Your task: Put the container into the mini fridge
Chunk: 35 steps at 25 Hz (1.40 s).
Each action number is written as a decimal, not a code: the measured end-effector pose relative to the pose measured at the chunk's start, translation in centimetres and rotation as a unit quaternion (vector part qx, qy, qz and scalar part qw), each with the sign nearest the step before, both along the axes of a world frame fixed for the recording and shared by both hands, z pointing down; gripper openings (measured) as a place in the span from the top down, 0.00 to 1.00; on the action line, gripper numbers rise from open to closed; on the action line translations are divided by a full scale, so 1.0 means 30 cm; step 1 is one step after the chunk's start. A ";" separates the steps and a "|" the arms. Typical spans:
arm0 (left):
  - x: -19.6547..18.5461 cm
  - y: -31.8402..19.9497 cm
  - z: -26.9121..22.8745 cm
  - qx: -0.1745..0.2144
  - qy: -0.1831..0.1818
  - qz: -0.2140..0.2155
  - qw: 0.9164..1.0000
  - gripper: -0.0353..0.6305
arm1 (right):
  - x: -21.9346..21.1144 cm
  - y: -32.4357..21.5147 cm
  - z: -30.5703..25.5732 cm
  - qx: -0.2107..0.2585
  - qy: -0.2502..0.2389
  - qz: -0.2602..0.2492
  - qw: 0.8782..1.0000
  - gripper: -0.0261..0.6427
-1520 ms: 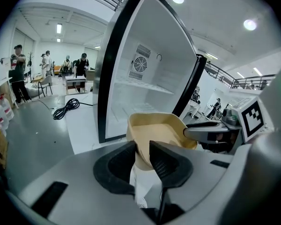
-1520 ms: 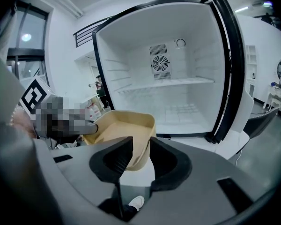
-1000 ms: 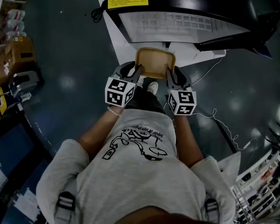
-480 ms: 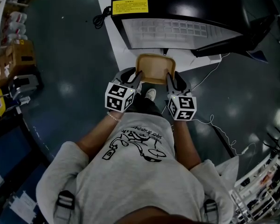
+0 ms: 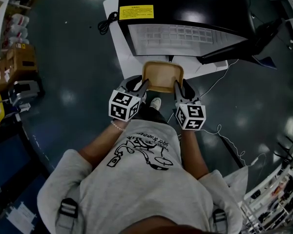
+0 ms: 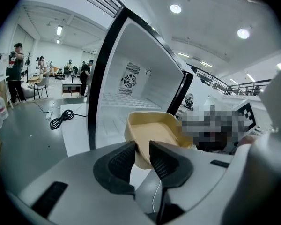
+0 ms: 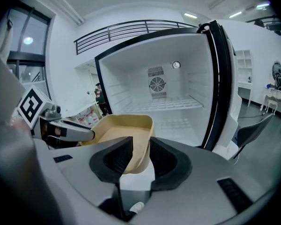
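Mid-carry: my left gripper point(image 5: 142, 85) and right gripper point(image 5: 178, 86) clamp the container point(image 5: 162, 75); next I advance it into the mini fridge point(image 5: 185, 13) ahead.

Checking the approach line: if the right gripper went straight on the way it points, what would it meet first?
The right gripper, shut on the container, faces the open mini fridge; probably its white shelf comes first, though depth is unclear.
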State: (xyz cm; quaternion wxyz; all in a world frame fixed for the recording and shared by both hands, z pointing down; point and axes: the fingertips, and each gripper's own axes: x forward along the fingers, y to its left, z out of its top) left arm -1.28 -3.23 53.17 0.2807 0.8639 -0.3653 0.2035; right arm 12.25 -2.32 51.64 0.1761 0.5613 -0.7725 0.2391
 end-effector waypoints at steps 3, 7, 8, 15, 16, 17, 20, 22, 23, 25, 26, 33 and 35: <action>0.008 0.004 -0.016 0.004 0.001 0.003 1.000 0.79 | 0.008 0.004 -0.013 0.002 0.001 0.001 1.000 0.78; 0.012 0.010 -0.040 0.004 0.011 0.003 1.000 0.79 | 0.015 0.013 -0.027 -0.001 0.001 0.001 1.000 0.78; 0.012 0.012 -0.044 0.004 0.013 0.004 1.000 0.79 | 0.016 0.014 -0.031 -0.002 0.000 0.001 1.000 0.78; 0.012 0.025 -0.082 0.008 0.018 0.007 1.000 0.79 | 0.017 0.026 -0.057 -0.003 -0.001 0.001 1.000 0.78; 0.014 0.024 -0.088 0.010 0.019 0.007 1.000 0.79 | 0.020 0.026 -0.059 -0.002 0.000 0.002 1.000 0.78; 0.016 0.024 -0.094 0.011 0.020 0.008 1.000 0.79 | 0.022 0.026 -0.061 -0.002 0.001 0.003 1.000 0.78; 0.021 0.020 -0.109 0.014 0.021 0.011 1.000 0.79 | 0.028 0.023 -0.071 -0.002 0.003 0.004 1.000 0.78; 0.024 0.014 -0.116 0.017 0.023 0.012 1.000 0.79 | 0.032 0.018 -0.079 0.001 0.004 0.004 1.000 0.78; 0.026 0.011 -0.120 0.018 0.024 0.012 0.999 0.79 | 0.034 0.015 -0.084 0.002 0.004 0.005 1.000 0.78; 0.030 0.005 -0.128 0.020 0.027 0.012 0.999 0.79 | 0.037 0.010 -0.092 0.004 0.005 0.005 1.000 0.78; 0.032 0.002 -0.132 0.021 0.028 0.012 0.999 0.79 | 0.040 0.006 -0.095 0.005 0.005 0.005 1.000 0.78; 0.045 -0.031 -0.152 0.025 0.034 0.008 0.999 0.79 | 0.054 -0.030 -0.115 0.009 0.006 0.005 1.000 0.78; 0.048 -0.038 -0.157 0.024 0.037 0.007 0.999 0.79 | 0.057 -0.039 -0.120 0.010 0.007 0.005 1.000 0.78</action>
